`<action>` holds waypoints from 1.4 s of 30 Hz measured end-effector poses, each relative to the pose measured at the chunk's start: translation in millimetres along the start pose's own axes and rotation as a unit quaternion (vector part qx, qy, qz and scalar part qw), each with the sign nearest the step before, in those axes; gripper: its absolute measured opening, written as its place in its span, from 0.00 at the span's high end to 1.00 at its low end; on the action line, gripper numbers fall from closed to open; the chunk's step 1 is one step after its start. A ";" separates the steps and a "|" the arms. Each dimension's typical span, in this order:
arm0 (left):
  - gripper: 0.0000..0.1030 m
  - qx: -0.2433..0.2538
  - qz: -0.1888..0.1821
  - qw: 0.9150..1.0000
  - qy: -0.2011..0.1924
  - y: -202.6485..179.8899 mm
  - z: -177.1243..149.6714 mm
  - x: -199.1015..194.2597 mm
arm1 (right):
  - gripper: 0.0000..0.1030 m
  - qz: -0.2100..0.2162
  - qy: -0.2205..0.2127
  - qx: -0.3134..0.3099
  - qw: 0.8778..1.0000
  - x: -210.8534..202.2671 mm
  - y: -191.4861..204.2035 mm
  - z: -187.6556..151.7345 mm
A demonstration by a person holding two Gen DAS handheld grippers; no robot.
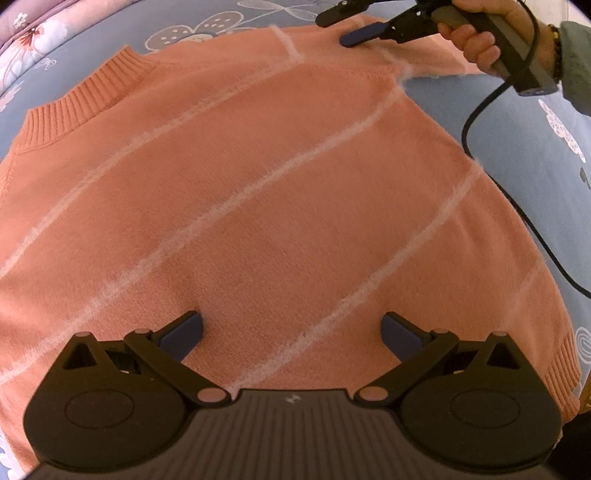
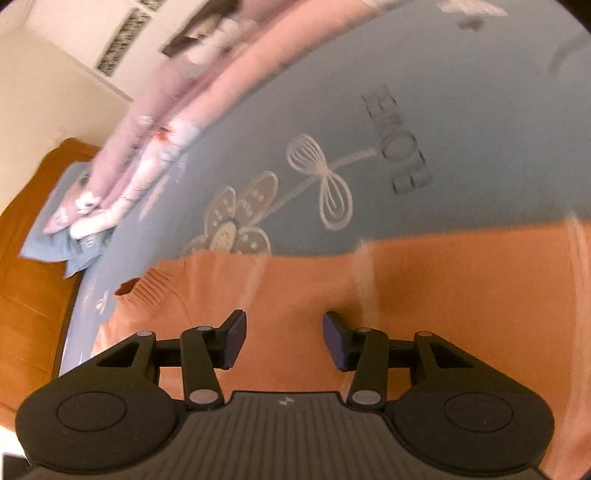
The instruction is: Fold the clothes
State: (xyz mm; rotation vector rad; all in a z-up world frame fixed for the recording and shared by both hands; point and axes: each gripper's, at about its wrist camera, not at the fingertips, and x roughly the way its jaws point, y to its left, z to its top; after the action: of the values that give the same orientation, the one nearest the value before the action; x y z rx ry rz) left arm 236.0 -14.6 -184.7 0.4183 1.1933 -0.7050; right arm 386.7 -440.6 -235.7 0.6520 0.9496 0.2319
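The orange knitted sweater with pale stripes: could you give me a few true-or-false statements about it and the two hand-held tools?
1. The orange knitted sweater with pale stripes lies spread flat on a blue floral bedsheet. True.
2. The left gripper has its fingers clamped on the sweater. False: they stand wide apart above it, holding nothing.
3. The right gripper is near the sweater's sleeve end. True.
4. The sweater is already folded in half. False: its whole body lies open.
5. A bare hand holds the right gripper. True.
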 end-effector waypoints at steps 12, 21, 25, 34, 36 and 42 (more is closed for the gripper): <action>0.01 0.002 -0.003 1.000 -0.015 -23.6 21.4 34.9 | 0.46 -0.029 -0.062 0.036 0.997 -35.6 -6.4 21.9; 0.01 -0.004 -0.002 1.000 -0.014 -30.5 35.0 48.4 | 0.46 0.031 -0.007 0.021 0.999 48.9 44.9 -13.1; 0.01 -0.006 -0.003 1.000 -0.021 -37.1 39.7 55.7 | 0.50 -0.002 -0.056 0.047 0.997 26.1 11.8 -2.5; 0.01 -0.016 0.006 0.999 -0.028 -40.1 30.1 47.9 | 0.40 0.063 -0.028 0.049 0.996 13.9 38.7 -0.1; 0.01 -0.018 0.003 0.999 -0.026 -40.4 33.6 51.2 | 0.40 0.098 0.011 0.021 0.995 34.6 60.5 -13.5; 0.01 -0.017 -0.004 0.999 -0.029 -42.2 41.2 61.6 | 0.45 0.081 0.062 -0.046 0.994 86.0 84.5 -35.7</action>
State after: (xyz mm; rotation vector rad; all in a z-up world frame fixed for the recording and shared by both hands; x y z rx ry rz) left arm 247.5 -88.2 -226.4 0.3625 1.1505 -0.6986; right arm 415.1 -319.9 -257.1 0.6360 0.9995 0.4618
